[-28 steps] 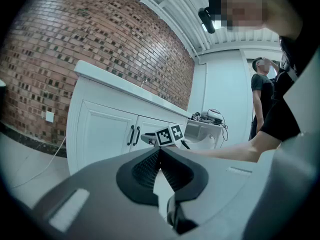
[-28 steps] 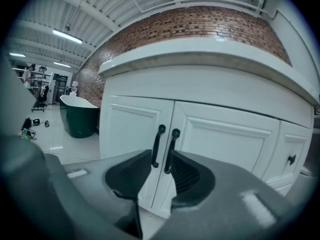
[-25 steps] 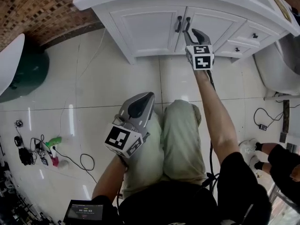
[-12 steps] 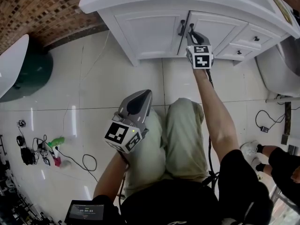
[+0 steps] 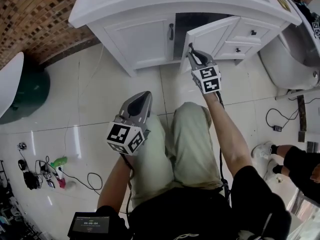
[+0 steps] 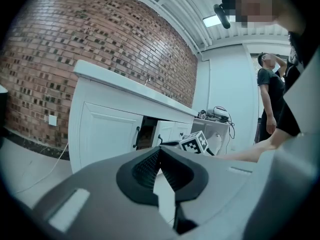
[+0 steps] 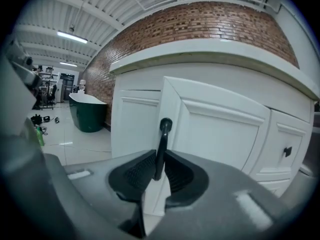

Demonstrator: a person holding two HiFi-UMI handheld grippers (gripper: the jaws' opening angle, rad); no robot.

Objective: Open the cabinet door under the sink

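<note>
No text or label can be read.

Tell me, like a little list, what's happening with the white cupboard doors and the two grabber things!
Right door: partly swung open, with a dark gap beside it
Left door: closed
Right gripper: jaws closing on the right door's black handle, which sits between them
Left gripper: jaws together, nothing in them, held back above the person's leg
Floor: glossy pale tiles
</note>
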